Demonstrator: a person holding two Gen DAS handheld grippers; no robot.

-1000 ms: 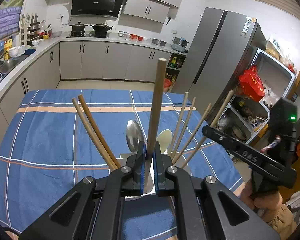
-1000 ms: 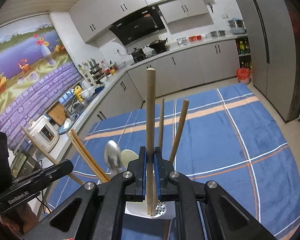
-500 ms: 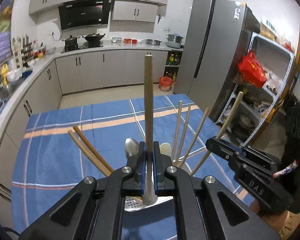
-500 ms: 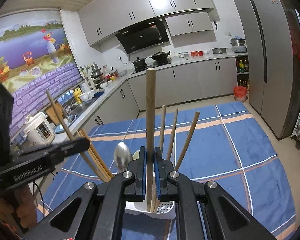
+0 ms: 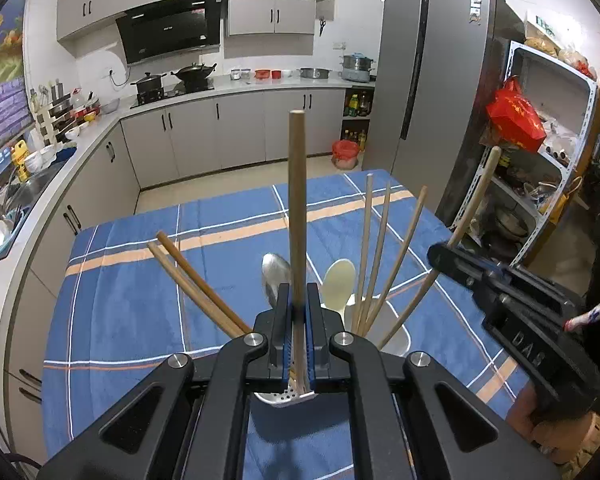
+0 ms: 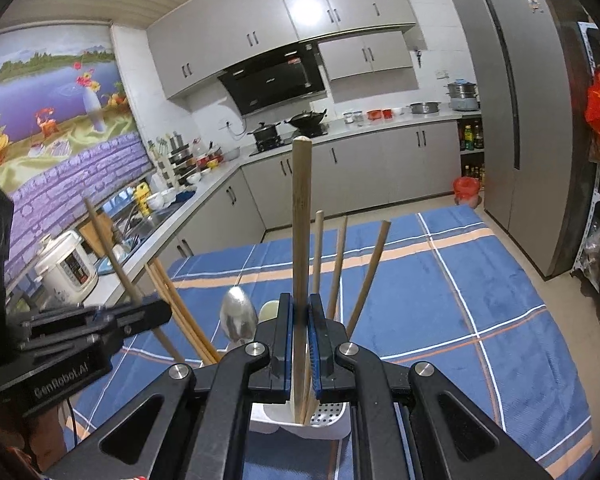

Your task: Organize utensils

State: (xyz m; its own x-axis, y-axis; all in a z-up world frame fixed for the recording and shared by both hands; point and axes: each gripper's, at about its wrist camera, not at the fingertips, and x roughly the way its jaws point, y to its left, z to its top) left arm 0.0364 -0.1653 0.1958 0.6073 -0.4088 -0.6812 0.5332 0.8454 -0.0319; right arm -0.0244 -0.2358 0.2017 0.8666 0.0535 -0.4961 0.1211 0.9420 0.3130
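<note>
A white perforated utensil holder (image 6: 324,420) stands on the blue checked tablecloth (image 5: 120,300); it also shows in the left wrist view (image 5: 392,340). It holds several wooden chopsticks (image 5: 374,252), a metal spoon (image 5: 275,276) and a cream spoon (image 5: 338,284). My left gripper (image 5: 298,332) is shut on one upright wooden chopstick (image 5: 297,208) above the holder. My right gripper (image 6: 300,344) is shut on another wooden chopstick (image 6: 301,240), its lower end inside the holder. Each gripper shows in the other's view, the right one (image 5: 512,312) and the left one (image 6: 72,336).
A kitchen counter with a sink (image 5: 16,196) and a rice cooker (image 6: 66,268) runs along the left of the table. A grey fridge (image 5: 428,92) and a metal shelf (image 5: 548,152) stand to the right. Cabinets and a stove (image 5: 172,84) line the far wall.
Both grippers have risen and tilted back, so more of the kitchen shows. Each stays shut on its chopstick over the holder.
</note>
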